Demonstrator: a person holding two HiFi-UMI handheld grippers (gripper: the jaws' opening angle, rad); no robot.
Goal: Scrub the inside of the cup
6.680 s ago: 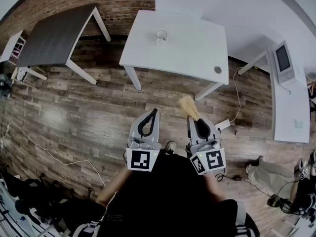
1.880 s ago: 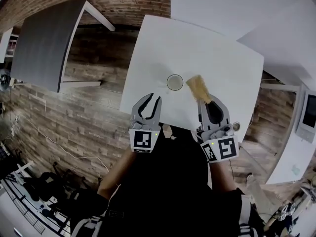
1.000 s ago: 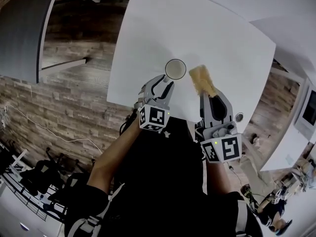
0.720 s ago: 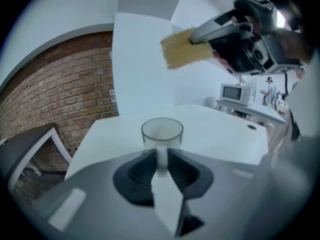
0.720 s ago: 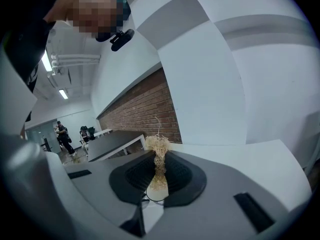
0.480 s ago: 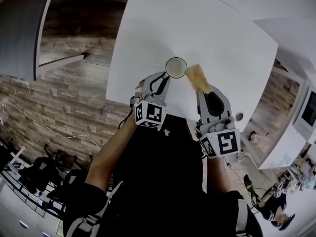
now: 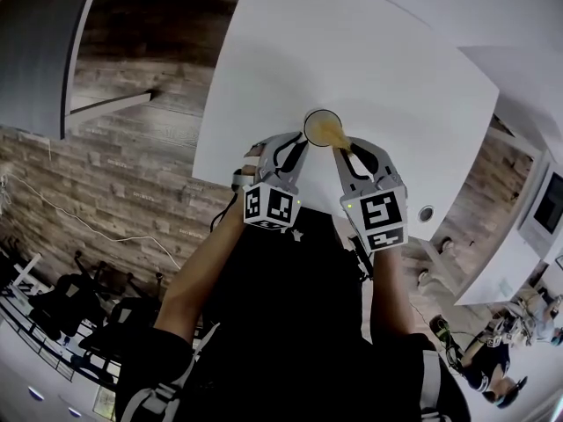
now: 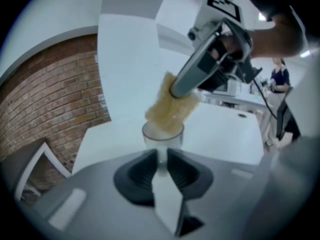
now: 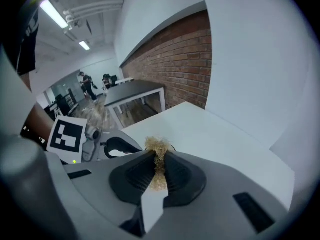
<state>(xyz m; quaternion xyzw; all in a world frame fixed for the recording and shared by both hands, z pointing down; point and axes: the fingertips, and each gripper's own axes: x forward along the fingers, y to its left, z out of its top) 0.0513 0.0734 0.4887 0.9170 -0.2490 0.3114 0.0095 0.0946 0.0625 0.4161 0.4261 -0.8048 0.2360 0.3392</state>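
Crowning a clear round cup [image 8: 163, 135]; coarse, fibrous yellow sponge [image 8: 170, 109].

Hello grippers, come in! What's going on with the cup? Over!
Left gripper shut on cup wall. Right gripper shut on scrubber, tip at cup mouth. Nothing blocking. Over.

Head view steeply down; gripper views low, close; head+left share cup [image 7: 322, 128].

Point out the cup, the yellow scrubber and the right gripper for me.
cup [image 8: 171, 140], left gripper view, on its clear wall below the rim.
yellow scrubber [image 8: 170, 108], left gripper view, on its fibrous middle.
right gripper [image 7: 339, 148], head view, between its fingertips at the scrubber.
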